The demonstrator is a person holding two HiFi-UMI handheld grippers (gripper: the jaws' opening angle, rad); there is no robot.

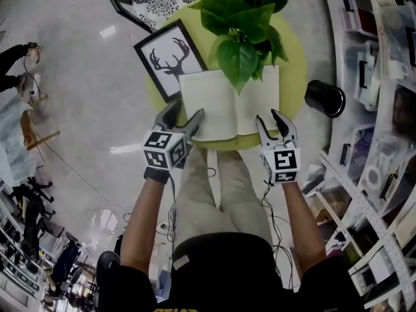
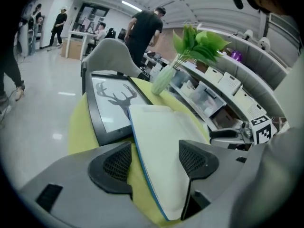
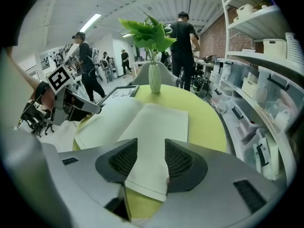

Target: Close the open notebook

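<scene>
Open white-paged notebook with a blue cover edge (image 1: 221, 103) lies flat, both pages up, on the round yellow-green table (image 1: 296, 77), straight ahead of both claws and reaching in between their jaws.

Left gripper (image 1: 186, 112): jaws wide apart, nothing clamped. In the left gripper view the notebook's near left corner sits in the gap. The blue edge runs up between the two black mesh pads (image 2: 116, 163). The right-hand pad is over the page, the left-hand pad over bare table. Can't tell if either pad touches the paper. There's no squeeze on it.

Right gripper (image 1: 270, 117): jaws partly apart, narrower gap than the left one, also holding nothing. In the right gripper view the near edge of the right page lies between the pads (image 3: 178, 160) with paper showing through the gap. The pads sit just at the page edge, and contact is unclear.

Black-framed picture of a deer head with antlers (image 1: 170, 60) lies just beyond the left claw, to its outer side, with a corner tucked next to the notebook's left page. A green leafy plant in a pale vase (image 3: 155, 79) stands past the notebook, dead ahead of the right claw, leaves hanging over the far edge of the pages in the head view. A black round container (image 1: 325, 98) is off the table, to the right claw's outer side.
</scene>
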